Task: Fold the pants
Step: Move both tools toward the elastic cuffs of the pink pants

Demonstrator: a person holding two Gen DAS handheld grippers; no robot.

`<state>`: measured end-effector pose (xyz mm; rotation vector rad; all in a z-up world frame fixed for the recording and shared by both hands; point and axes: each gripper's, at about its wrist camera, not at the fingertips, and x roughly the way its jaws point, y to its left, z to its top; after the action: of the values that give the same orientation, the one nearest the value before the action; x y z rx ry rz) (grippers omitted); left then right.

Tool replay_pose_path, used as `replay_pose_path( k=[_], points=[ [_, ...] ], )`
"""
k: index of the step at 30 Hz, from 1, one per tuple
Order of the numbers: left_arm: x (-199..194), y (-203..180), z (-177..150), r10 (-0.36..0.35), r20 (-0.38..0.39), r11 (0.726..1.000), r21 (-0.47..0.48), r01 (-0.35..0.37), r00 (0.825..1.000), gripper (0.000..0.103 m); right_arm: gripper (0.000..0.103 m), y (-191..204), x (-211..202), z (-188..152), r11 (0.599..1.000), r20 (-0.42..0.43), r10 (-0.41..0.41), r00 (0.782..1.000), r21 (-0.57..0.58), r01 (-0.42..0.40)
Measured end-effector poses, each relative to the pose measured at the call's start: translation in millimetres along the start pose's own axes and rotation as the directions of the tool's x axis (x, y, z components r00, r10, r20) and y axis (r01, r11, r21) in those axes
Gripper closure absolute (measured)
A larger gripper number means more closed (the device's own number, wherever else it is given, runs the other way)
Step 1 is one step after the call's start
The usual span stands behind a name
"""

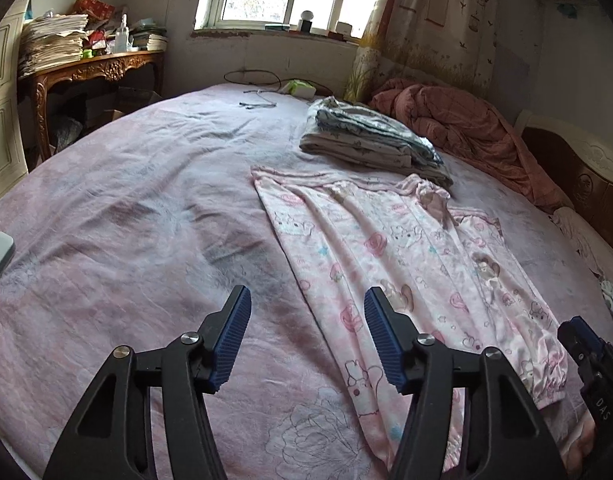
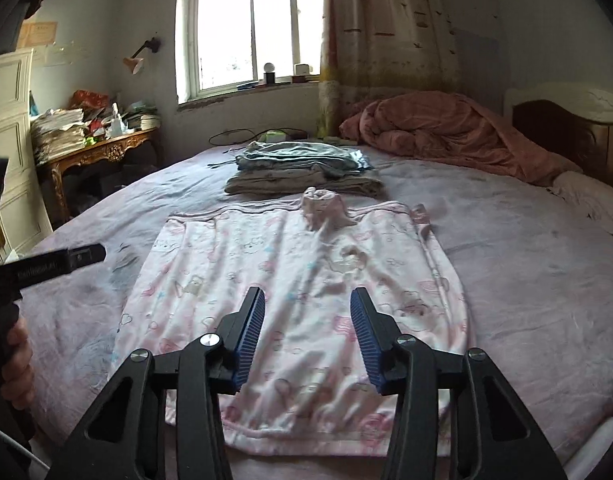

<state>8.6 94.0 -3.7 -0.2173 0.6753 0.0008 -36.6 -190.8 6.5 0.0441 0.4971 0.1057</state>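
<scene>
Pink cartoon-print pants lie spread flat on the pink bed sheet, waistband toward the window, cuffs toward me. They also show in the right wrist view, folded in half lengthwise with a bunched bit of cloth near the waistband. My left gripper is open and empty, hovering over the pants' left edge. My right gripper is open and empty above the lower part of the pants. The left gripper's body shows at the left edge of the right wrist view.
A stack of folded clothes lies beyond the pants. A crumpled salmon quilt sits by the headboard. A cluttered carved wooden desk stands at the left wall. A cable lies on the far bed edge.
</scene>
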Motion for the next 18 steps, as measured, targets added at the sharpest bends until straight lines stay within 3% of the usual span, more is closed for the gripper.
replay_pose_path(
  k=[3,8,13,18],
  points=[
    [8.2,7.1,0.9,-0.011,-0.044,0.999,-0.054,0.008,0.999,0.058,0.061,12.1,-4.7,-15.4,0.997,-0.017,0.037,0.999,-0.06,-0.038],
    [-7.0,21.6,5.2,0.029,-0.014,0.996,-0.087,-0.03,0.999,0.059,0.061,73.3,-10.1,-43.7,0.962,-0.013,0.127,0.992,-0.241,-0.126],
    [-37.3,26.9,-5.9,0.123,0.101,0.992,-0.051,-0.118,0.987,0.059,0.061,115.8,-16.1,-61.0,0.921,-0.025,0.179,0.984,-0.347,-0.176],
    [-34.3,44.1,-34.5,0.088,0.059,0.995,-0.051,-0.085,0.994,0.059,0.061,126.9,-17.3,-78.7,0.91,-0.065,0.182,0.981,-0.367,-0.193]
  ],
)
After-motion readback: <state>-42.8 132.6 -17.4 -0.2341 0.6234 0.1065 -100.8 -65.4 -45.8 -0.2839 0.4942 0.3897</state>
